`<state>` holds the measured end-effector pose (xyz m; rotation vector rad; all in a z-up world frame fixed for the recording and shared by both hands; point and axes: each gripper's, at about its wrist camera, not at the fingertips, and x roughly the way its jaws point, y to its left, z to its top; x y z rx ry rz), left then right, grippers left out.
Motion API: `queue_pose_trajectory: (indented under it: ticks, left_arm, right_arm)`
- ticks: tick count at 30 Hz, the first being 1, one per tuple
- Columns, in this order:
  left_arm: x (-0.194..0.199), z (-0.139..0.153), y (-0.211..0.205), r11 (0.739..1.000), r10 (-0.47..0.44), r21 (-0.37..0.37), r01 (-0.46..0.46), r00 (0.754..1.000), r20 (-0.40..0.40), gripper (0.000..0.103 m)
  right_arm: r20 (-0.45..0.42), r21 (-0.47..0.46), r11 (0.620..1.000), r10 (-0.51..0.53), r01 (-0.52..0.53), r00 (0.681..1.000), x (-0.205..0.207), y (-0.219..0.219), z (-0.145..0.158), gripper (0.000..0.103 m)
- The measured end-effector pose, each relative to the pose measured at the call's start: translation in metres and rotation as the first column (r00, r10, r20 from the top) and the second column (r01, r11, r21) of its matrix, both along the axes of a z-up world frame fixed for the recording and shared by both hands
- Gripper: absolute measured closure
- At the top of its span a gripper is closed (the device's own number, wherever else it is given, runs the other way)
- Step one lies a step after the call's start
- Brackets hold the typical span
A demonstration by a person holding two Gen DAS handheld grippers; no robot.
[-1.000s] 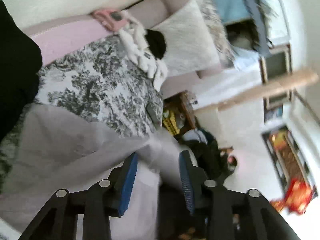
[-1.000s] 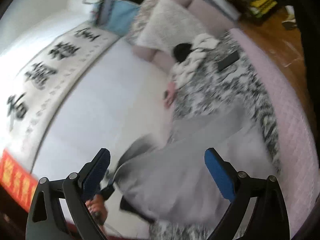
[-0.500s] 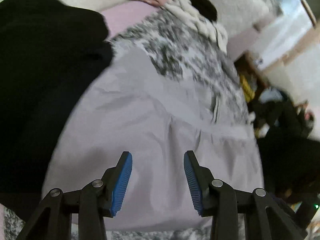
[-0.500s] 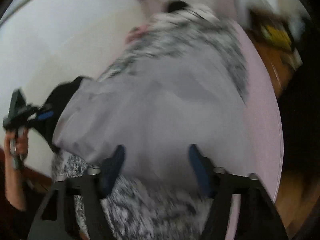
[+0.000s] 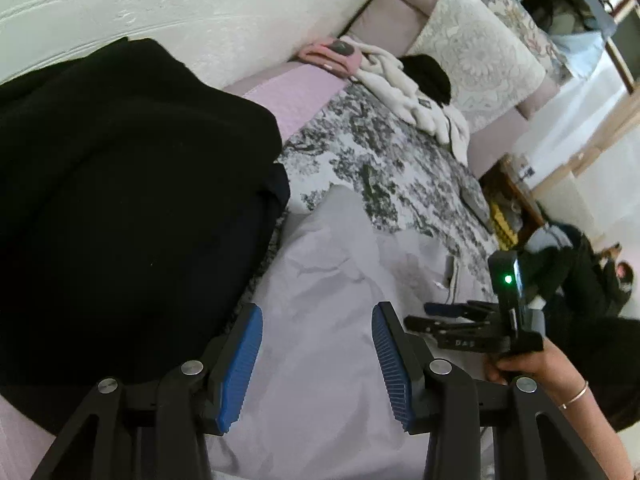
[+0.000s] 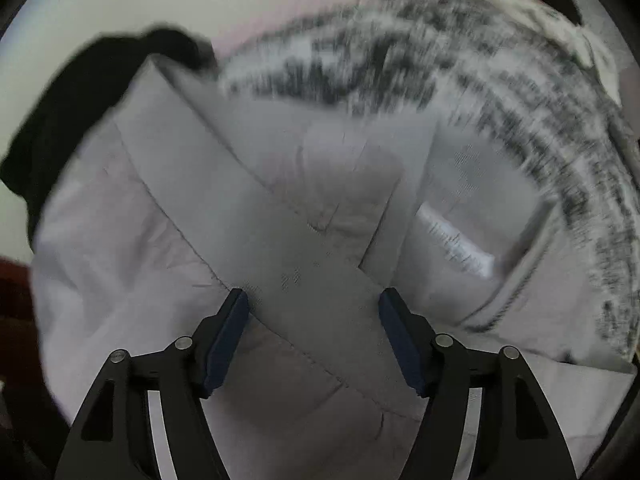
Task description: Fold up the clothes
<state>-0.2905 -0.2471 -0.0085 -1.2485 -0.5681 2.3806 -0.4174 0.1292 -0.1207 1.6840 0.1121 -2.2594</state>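
Observation:
A pale grey garment (image 5: 332, 292) lies spread on the black-and-white patterned bedspread (image 5: 384, 160). In the right wrist view the garment (image 6: 280, 216) fills the frame, with a folded band crossing it and a white label at the right. My left gripper (image 5: 318, 356) is open and empty, low over the garment's near edge. My right gripper (image 6: 314, 334) is open and empty, just above the garment's band. It also shows in the left wrist view (image 5: 460, 320), hand-held at the garment's right side.
A black garment pile (image 5: 120, 200) lies left of the grey garment, against the white wall. A white knitted item (image 5: 404, 88), a black item and a pink object (image 5: 332, 52) lie at the bed's far end by a pale pillow (image 5: 476, 44). Clutter sits beyond the bed's right edge.
Both grippers have come down close over the grey garment. The right gripper's fingers have narrowed from wide open but stay open. The garment now lies flat on the bed.

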Motion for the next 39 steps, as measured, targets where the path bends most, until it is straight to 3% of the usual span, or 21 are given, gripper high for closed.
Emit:
queue_pose_trajectory:
  ticks: [1, 2, 6, 9, 11, 14, 16, 17, 20, 23, 25, 27, 28, 29, 30, 31, 32, 33, 35, 37, 39]
  left_arm:
    - [-0.001, 0.001, 0.002, 1.000, -0.004, -0.012, 0.004, 1.000, -0.001, 0.054]
    - [-0.001, 0.001, 0.006, 1.000, -0.013, -0.023, 0.013, 1.000, -0.004, 0.054]
    - [0.001, 0.002, 0.034, 0.994, -0.091, -0.070, 0.090, 0.996, -0.020, 0.054]
    - [0.002, -0.008, 0.072, 0.977, -0.154, -0.151, 0.150, 0.988, -0.011, 0.054]
    - [0.003, -0.019, 0.099, 0.956, -0.198, -0.222, 0.192, 0.980, -0.004, 0.054]
    - [-0.002, -0.051, 0.126, 0.889, -0.185, -0.415, 0.192, 0.981, 0.058, 0.053]
    - [-0.008, -0.070, 0.124, 0.865, -0.109, -0.475, 0.162, 0.984, 0.138, 0.053]
    - [-0.008, -0.070, 0.121, 0.854, -0.081, -0.500, 0.145, 0.986, 0.147, 0.053]
    - [0.017, -0.021, 0.118, 0.820, -0.080, -0.571, 0.045, 0.996, -0.035, 0.054]
    - [0.040, 0.011, 0.132, 0.806, -0.117, -0.591, -0.019, 0.974, -0.192, 0.050]
    - [0.039, -0.003, 0.155, 0.777, -0.184, -0.629, 0.029, 0.966, -0.184, 0.048]
    - [0.015, -0.062, 0.179, 0.677, -0.208, -0.728, 0.105, 0.977, -0.053, 0.048]
    - [0.001, -0.093, 0.180, 0.651, -0.183, -0.748, 0.131, 0.983, 0.012, 0.047]
    - [-0.007, -0.110, 0.175, 0.667, -0.159, -0.731, 0.146, 0.986, 0.052, 0.046]
    - [-0.009, -0.109, 0.169, 0.697, -0.143, -0.703, 0.142, 0.988, 0.058, 0.046]
    - [-0.010, -0.103, 0.164, 0.721, -0.131, -0.679, 0.138, 0.989, 0.062, 0.047]
    - [-0.007, -0.089, 0.158, 0.739, -0.127, -0.661, 0.130, 0.991, 0.053, 0.047]
    - [-0.003, -0.075, 0.151, 0.759, -0.126, -0.641, 0.114, 0.992, 0.027, 0.047]
    - [0.008, -0.051, 0.139, 0.787, -0.125, -0.612, 0.085, 0.992, -0.022, 0.047]
    - [0.019, -0.032, 0.131, 0.804, -0.132, -0.590, 0.070, 0.989, -0.063, 0.046]
    - [0.026, -0.031, 0.133, 0.789, -0.170, -0.607, 0.092, 0.983, -0.073, 0.044]
  right_arm:
    - [-0.031, 0.039, 0.999, 0.007, -0.006, 0.999, 0.005, -0.002, 0.004, 0.095]
    - [-0.082, 0.059, 0.998, -0.007, 0.012, 0.997, 0.014, -0.002, 0.017, 0.098]
    - [-0.318, 0.063, 0.991, -0.092, 0.117, 0.944, 0.037, 0.017, 0.079, 0.098]
    - [-0.425, 0.144, 0.956, -0.172, 0.254, 0.889, 0.007, 0.032, 0.097, 0.098]
    - [-0.413, 0.166, 0.942, -0.202, 0.291, 0.888, -0.023, 0.040, 0.087, 0.097]
    - [-0.239, 0.142, 0.959, -0.206, 0.244, 0.949, -0.049, 0.045, 0.048, 0.090]
    - [-0.281, 0.137, 0.961, -0.194, 0.239, 0.940, -0.033, 0.043, 0.054, 0.090]
    - [-0.338, 0.067, 0.964, -0.222, 0.259, 0.915, -0.011, 0.049, 0.070, 0.090]
    - [-0.441, -0.153, 0.926, -0.376, 0.345, 0.815, 0.068, 0.076, 0.123, 0.083]
    - [-0.473, -0.195, 0.891, -0.451, 0.409, 0.757, 0.147, 0.088, 0.137, 0.063]
    - [-0.462, -0.105, 0.920, -0.381, 0.378, 0.801, 0.165, 0.082, 0.108, 0.058]
    - [-0.353, 0.059, 0.934, -0.310, 0.352, 0.883, 0.154, 0.082, 0.050, 0.060]
    - [-0.294, 0.062, 0.921, -0.352, 0.385, 0.889, 0.144, 0.101, 0.023, 0.060]
    - [-0.245, 0.002, 0.901, -0.421, 0.434, 0.873, 0.138, 0.127, 0.003, 0.061]
    - [-0.206, -0.085, 0.859, -0.510, 0.504, 0.835, 0.139, 0.151, -0.001, 0.074]
    - [-0.183, -0.191, 0.790, -0.611, 0.582, 0.770, 0.153, 0.172, 0.012, 0.070]
    - [-0.159, -0.295, 0.703, -0.704, 0.647, 0.693, 0.173, 0.189, 0.030, 0.059]
    - [-0.143, -0.415, 0.637, -0.751, 0.650, 0.645, 0.196, 0.201, 0.047, 0.041]
    - [-0.121, -0.638, 0.523, -0.793, 0.565, 0.597, 0.258, 0.212, 0.074, 0.016]
    - [-0.029, -0.735, 0.374, -0.851, 0.566, 0.525, 0.318, 0.217, 0.073, 0.009]
    - [0.133, -0.765, 0.226, -0.861, 0.603, 0.492, 0.354, 0.215, 0.044, 0.009]
